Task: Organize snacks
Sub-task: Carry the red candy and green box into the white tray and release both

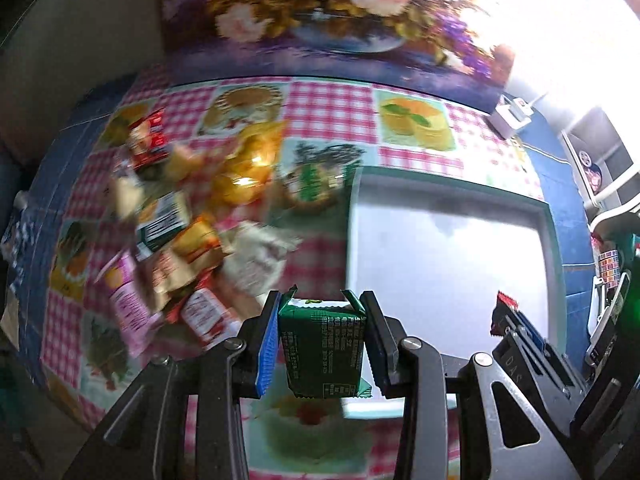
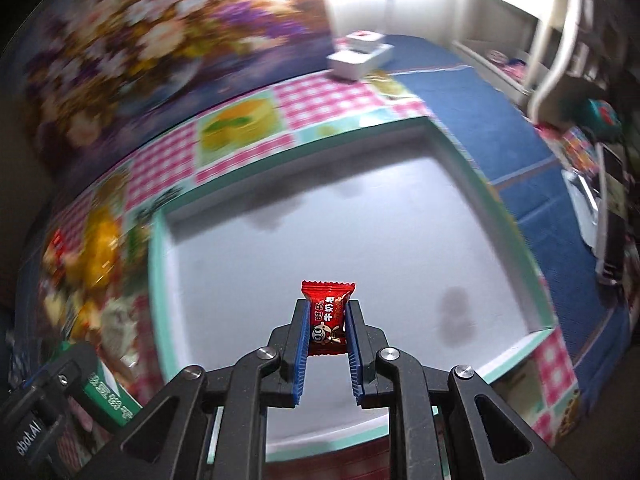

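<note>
My left gripper is shut on a green snack packet, held above the near left edge of a shallow white tray with a teal rim. My right gripper is shut on a small red candy, held over the tray's white floor. A pile of loose snacks lies on the checked tablecloth left of the tray. The right gripper and its red candy show at the right of the left wrist view. The left gripper's green packet shows at the lower left of the right wrist view.
A floral panel stands along the back of the table. A small white box sits at the far right corner. A blue cloth borders the table on the right, with white furniture beyond it.
</note>
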### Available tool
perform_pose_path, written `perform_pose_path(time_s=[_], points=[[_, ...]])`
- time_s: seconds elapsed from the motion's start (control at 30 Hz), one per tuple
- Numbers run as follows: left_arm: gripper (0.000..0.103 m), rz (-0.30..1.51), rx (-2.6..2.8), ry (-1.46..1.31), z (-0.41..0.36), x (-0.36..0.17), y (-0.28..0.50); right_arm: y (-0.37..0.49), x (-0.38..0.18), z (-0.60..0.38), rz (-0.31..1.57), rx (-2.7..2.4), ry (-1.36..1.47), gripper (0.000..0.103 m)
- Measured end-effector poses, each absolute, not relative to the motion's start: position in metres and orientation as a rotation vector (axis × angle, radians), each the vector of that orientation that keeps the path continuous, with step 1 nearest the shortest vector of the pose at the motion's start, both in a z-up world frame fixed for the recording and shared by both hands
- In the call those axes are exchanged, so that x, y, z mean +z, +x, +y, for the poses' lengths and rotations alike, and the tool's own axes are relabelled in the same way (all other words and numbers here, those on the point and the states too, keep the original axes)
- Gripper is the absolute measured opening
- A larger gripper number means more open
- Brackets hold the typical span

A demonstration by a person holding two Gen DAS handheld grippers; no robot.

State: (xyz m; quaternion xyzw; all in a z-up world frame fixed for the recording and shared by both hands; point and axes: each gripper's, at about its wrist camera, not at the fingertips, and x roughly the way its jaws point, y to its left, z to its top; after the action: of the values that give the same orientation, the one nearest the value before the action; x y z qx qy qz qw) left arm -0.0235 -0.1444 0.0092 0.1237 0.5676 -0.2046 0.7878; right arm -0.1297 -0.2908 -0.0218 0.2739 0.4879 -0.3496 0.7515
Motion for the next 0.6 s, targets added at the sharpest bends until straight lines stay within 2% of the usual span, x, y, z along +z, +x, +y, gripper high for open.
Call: perform_pose_path(time_s=[0.6], points=[[0.04,1.216,-0.521,0.288,-0.221,-0.026,-0.021,-0.171,-0.034,-0.348,1.062,-0.978,0.661,0.02]])
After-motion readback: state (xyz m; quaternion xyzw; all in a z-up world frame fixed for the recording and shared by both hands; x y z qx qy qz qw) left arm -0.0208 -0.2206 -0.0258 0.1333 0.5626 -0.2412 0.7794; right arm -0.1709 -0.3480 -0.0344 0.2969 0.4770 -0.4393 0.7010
